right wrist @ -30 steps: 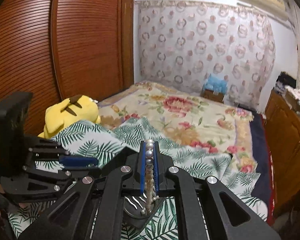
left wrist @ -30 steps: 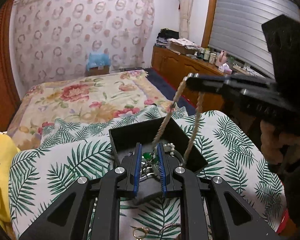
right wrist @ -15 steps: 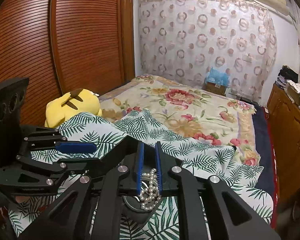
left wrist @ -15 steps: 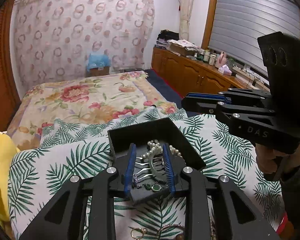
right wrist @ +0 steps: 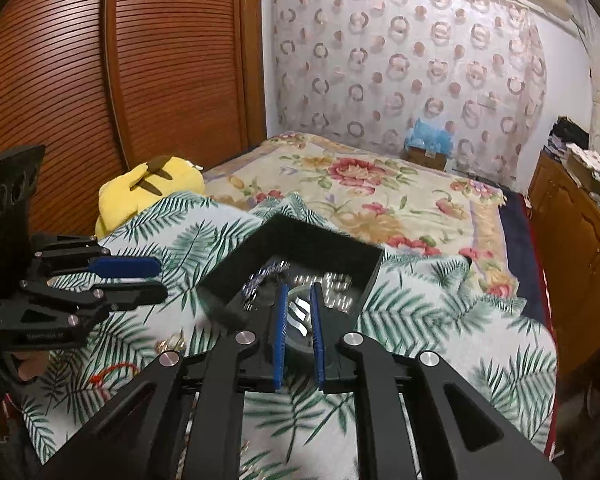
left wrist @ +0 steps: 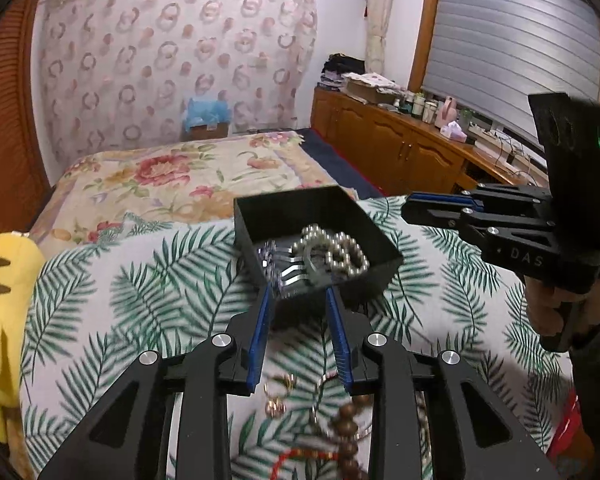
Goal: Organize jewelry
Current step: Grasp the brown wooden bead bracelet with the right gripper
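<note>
The pearl necklace point(left wrist: 336, 250) lies in the black box point(left wrist: 260, 220) on the leaf-print cover point(left wrist: 140, 292) of the bed. Left tongs point(left wrist: 298, 300) stand wide and empty before the box. Right tongs point(right wrist: 298, 296) stand narrowly parted, empty, above it.

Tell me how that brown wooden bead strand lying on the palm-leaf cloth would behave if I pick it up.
The brown wooden bead strand would probably hang limp, since it curves loosely across the palm-leaf cloth. It looks light for its size. Being round, its beads may slip between the open left gripper fingers, so pinching across the strand seems safer.
</note>
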Tool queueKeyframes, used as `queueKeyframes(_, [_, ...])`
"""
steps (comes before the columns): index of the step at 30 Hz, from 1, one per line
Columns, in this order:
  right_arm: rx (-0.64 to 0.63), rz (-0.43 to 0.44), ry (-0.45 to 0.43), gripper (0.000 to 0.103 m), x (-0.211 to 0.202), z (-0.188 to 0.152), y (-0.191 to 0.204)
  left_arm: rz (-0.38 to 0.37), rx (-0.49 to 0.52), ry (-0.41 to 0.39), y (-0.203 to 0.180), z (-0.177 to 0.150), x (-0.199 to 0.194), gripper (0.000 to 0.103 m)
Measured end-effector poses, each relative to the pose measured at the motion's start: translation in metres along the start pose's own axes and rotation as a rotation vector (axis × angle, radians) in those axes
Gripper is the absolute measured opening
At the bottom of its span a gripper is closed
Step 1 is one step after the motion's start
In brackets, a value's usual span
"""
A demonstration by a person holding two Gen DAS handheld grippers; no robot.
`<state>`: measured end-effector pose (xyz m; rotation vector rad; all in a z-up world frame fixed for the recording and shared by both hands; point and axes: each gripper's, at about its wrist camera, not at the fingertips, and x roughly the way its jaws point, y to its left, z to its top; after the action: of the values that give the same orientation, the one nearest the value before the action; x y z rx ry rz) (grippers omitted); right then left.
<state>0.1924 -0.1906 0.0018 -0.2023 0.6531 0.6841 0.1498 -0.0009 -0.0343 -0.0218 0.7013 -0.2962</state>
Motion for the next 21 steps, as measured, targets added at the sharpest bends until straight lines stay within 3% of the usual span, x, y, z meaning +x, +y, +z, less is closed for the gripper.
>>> queueKeyframes(13, [0.004, 0.034, 0.068, 0.013, -0.006, -0.051, 0.044, 0.022, 0.013, -0.005, -0.009, -0.048, -0.038, 0.034])
queueKeyframes(16, [0.006, 0.051, 0.087, 0.028, -0.001, -0.060, 0.053, 0.032, 0.004, -0.001, -0.007, -0.058, -0.046, 0.034])
queueKeyframes(21, [-0.009, 0.070, 0.133, 0.028, 0.013, -0.071, 0.065, 0.050, -0.014, 0.015, 0.000, -0.075, -0.057, 0.035])
